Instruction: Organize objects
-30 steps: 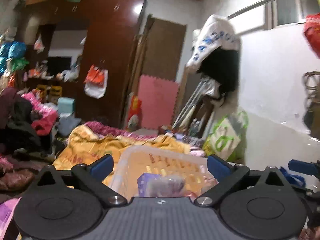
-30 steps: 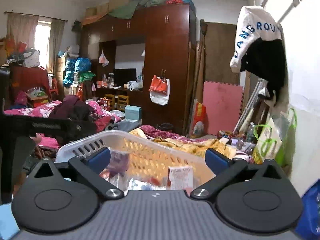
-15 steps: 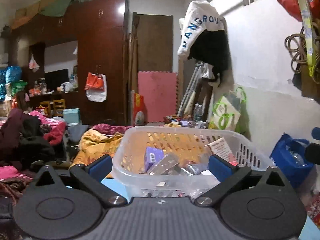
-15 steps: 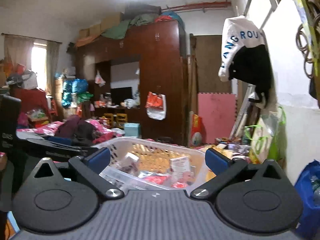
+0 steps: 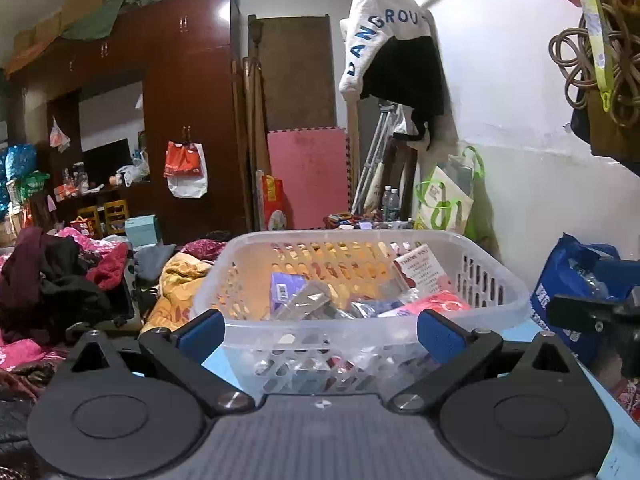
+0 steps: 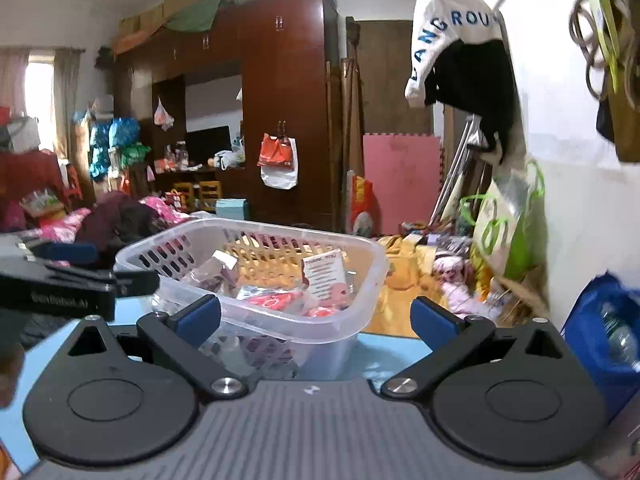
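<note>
A clear plastic basket [image 5: 360, 240] with slotted walls stands on a light blue surface [image 6: 384, 350] in a cluttered room. It holds small packaged items: a purple box [image 5: 286, 290], a silver packet [image 5: 308, 300], red packets [image 6: 272, 300] and a white printed card [image 5: 422, 268] leaning against the far wall.

The left hand-held gripper [image 5: 320, 332] points straight at the basket from just in front of it. Its blue-padded fingers [image 5: 202, 330] are spread wide, one at each side of the basket's near wall, holding nothing.

The right hand-held gripper [image 6: 314, 320] faces the basket's right corner, fingers also spread wide and holding nothing. In its view, the left hand-held gripper shows at the left edge, beside the basket.

A blue bag [image 5: 580, 280] sits to the right of the basket. Behind are a dark wooden wardrobe [image 5: 188, 120], a pink foam mat [image 5: 308, 176] against the wall, and a white and black garment [image 5: 396, 44] hanging high on the right.
</note>
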Demonstrator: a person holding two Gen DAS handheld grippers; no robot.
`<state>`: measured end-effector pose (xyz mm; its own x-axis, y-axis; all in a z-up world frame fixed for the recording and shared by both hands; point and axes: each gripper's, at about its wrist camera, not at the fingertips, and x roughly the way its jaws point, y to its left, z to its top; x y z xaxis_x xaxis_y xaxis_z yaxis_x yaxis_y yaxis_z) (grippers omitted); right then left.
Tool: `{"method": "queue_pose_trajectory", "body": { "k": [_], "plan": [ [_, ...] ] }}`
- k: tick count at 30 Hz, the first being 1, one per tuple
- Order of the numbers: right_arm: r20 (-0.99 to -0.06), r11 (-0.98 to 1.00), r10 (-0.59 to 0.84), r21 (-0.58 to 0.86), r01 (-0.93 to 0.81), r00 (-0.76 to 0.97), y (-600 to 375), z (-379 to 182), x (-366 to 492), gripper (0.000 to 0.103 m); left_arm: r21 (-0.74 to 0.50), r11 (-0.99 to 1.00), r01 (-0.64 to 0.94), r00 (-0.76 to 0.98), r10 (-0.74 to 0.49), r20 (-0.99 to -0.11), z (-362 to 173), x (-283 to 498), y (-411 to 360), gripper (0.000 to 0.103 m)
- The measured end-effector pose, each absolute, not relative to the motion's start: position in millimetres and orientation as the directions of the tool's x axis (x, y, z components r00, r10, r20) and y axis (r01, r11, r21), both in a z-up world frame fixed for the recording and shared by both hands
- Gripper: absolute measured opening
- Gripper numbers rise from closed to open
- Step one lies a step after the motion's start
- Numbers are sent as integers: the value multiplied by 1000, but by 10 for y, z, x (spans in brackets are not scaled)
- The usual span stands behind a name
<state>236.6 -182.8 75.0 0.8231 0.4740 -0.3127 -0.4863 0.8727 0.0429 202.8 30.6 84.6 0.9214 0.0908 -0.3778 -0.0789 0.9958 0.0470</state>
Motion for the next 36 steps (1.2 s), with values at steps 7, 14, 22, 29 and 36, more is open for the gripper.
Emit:
{"method": "queue_pose_trajectory", "body": {
  "k": [7,14,22,29,36],
  "plan": [
    [-305,875,474,62,-479,826,-1908,751,2318,103,55,997,-60,918,77,-389,819,1978,205,103],
    [-294,868,485,45,-495,824,-1890,749,2252,103,55,997,-53,918,70,-390,816,1944,150,103],
    [-288,864,487,19,-503,825,-1843,748,2217,103,51,998,-49,916,65,-395,817,1960,134,103],
    [-289,867,482,19,-499,827,-1844,721,2217,103,58,997,-57,915,75,-395,804,1963,129,103],
    [-294,869,481,36,-493,826,-1877,695,2236,103,57,997,-57,912,75,-404,780,1972,134,103]
  ]
}}
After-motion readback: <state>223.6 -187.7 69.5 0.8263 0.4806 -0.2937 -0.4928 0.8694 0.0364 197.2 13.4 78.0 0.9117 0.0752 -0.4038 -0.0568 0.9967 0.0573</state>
